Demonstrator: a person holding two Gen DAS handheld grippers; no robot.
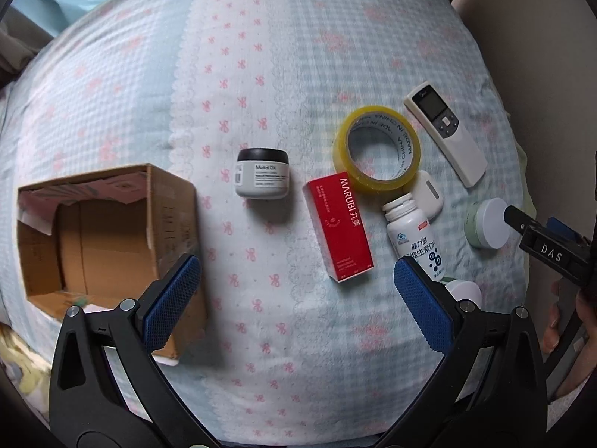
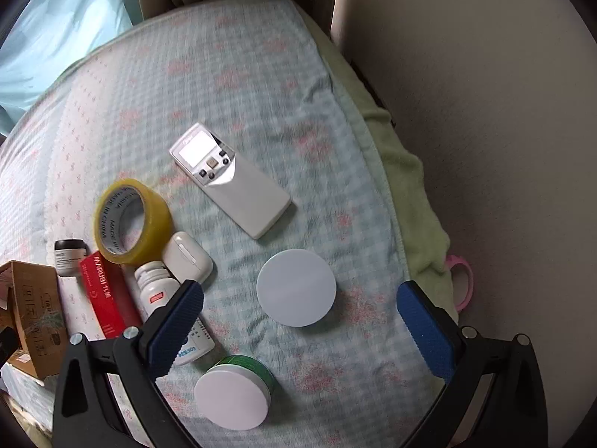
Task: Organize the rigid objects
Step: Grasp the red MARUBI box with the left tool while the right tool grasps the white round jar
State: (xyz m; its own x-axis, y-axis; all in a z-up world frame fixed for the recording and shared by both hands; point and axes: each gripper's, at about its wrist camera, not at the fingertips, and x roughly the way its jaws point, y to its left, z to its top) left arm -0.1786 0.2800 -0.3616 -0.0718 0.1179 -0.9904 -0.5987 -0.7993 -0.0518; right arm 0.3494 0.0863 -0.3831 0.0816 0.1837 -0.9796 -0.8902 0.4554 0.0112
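My left tool (image 1: pixel 294 291) hangs released over the bed (image 1: pixel 261 56) with its blue pads spread wide: the open brown cardboard box (image 1: pixel 108 231) sits by its left finger, the black-lidded grey cream jar (image 1: pixel 262 178) and red rectangular carton (image 1: pixel 337 226) lie ahead between the fingers, and the white vitamin bottle (image 1: pixel 412 231) lies at its right finger. My right tool (image 2: pixel 300 330) is likewise released, empty, and hovers over a round jar with a flat white lid (image 2: pixel 296 287), which stands ahead between its fingers. The green-sided, white-lidded tin (image 2: pixel 237 392) lies just inside its left finger, with the yellow tape roll (image 2: pixel 132 220), small white case (image 2: pixel 188 257) and white remote control (image 2: pixel 231 179) farther ahead.
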